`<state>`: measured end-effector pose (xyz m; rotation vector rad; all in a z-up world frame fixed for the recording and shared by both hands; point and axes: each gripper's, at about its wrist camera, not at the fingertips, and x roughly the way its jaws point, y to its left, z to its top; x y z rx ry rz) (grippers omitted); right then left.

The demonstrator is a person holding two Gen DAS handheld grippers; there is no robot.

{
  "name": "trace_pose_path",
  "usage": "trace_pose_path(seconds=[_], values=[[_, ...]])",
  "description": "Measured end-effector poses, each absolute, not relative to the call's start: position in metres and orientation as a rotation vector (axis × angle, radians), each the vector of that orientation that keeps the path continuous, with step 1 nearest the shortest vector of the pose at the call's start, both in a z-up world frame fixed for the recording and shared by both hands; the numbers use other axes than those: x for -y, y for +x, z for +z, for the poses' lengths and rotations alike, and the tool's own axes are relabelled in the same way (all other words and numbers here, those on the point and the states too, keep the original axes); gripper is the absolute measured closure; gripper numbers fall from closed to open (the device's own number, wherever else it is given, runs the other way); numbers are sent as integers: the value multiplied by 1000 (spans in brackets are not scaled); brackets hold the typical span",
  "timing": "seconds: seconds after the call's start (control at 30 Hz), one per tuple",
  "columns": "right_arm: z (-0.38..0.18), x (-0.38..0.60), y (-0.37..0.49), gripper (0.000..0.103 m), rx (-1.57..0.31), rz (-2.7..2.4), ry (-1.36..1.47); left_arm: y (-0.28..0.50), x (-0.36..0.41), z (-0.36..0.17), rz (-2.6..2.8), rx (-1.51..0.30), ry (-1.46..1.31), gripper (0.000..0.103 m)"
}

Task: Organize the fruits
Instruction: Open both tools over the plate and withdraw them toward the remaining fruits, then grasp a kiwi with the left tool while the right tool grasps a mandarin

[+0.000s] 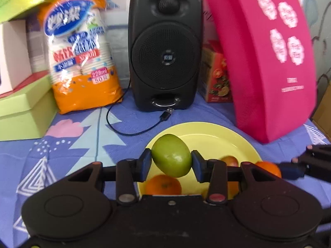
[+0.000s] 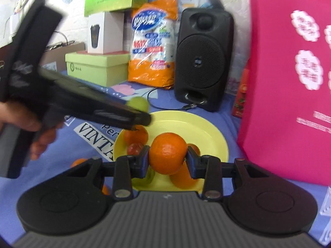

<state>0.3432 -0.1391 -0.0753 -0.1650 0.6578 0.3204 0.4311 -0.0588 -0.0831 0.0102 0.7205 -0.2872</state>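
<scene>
My left gripper [image 1: 171, 161] is shut on a green fruit [image 1: 171, 155] and holds it above the yellow plate [image 1: 209, 136]. An orange [image 1: 163, 185] and a small red fruit [image 1: 229, 161] lie on the plate below. My right gripper [image 2: 168, 158] is shut on an orange [image 2: 168, 153] above the same yellow plate [image 2: 198, 128]. In the right wrist view the left gripper [image 2: 142, 116] reaches in from the left, with the green fruit [image 2: 138, 103] at its tip. Another orange [image 2: 135, 134] and red fruits [image 2: 134, 147] lie on the plate.
A black speaker [image 1: 165, 49] with a loose USB cable [image 1: 165, 114] stands behind the plate. A pink bag [image 1: 266, 57] stands at the right, an orange pack of paper cups [image 1: 80, 51] and green boxes [image 1: 22, 111] at the left. An orange [image 2: 78, 162] lies on the blue cloth left of the plate.
</scene>
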Motion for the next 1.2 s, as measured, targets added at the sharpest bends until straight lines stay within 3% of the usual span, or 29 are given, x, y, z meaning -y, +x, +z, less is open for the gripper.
trace_pose_path(seconds=[0.17, 0.23, 0.27, 0.4, 0.53, 0.8, 1.03, 1.2], values=[[-86, 134, 364, 67, -690, 320, -185, 450, 62, -92, -292, -746, -26, 55], [-88, 133, 365, 64, -685, 319, -186, 449, 60, -90, -298, -737, -37, 41], [-88, 133, 364, 59, -686, 326, -184, 446, 58, -88, -298, -729, -34, 41], [-85, 134, 355, 59, -664, 321, -197, 429, 48, -78, -302, -713, -41, 41], [-74, 137, 339, 57, -629, 318, -179, 398, 35, -64, -311, -686, -56, 30], [-62, 139, 283, 56, -589, 366, -155, 301, -1, -52, -313, -600, -45, 30], [-74, 133, 237, 57, -622, 419, -121, 222, 6, -73, -285, -570, 46, 30], [-89, 122, 219, 59, -658, 439, -98, 209, 21, -94, -278, -596, 59, 32]])
